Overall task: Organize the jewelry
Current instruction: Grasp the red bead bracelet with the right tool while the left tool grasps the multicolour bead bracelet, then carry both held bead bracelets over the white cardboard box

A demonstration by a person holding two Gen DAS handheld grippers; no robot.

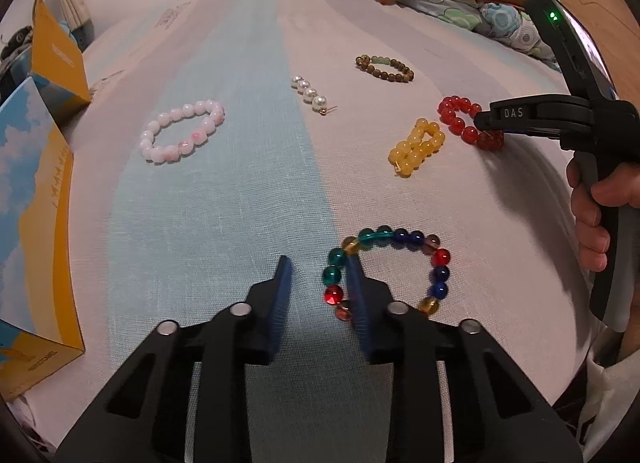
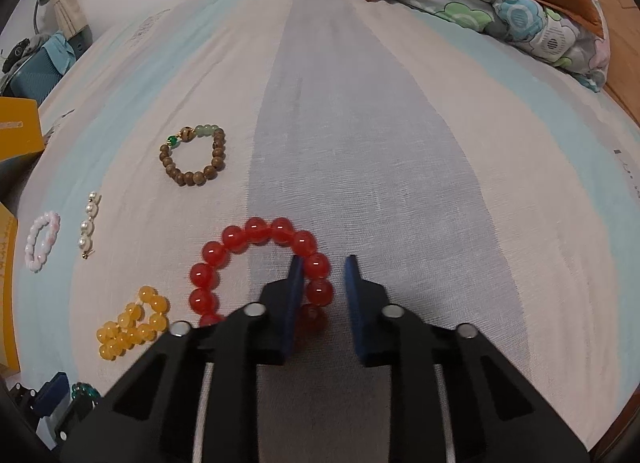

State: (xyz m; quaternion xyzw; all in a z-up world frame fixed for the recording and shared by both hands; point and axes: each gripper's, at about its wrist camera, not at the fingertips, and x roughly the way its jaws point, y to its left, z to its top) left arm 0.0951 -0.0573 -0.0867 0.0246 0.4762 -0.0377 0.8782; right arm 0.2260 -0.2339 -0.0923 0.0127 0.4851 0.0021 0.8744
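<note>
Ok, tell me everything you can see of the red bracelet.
The red bracelet is a closed ring of large, glossy, translucent red round beads, glass or stone by the look. It lies flat on the striped bedsheet, beside the yellow bracelet. The right gripper is open and straddles its right side: the left finger sits inside the ring, the right outside. Its near beads are hidden.

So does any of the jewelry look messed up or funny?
Yes, the yellow bracelet is bunched and folded over itself beside the red bracelet, not lying in an open ring like the others. The pearl piece is a short straight strand, not a loop. Nothing looks broken.
</note>
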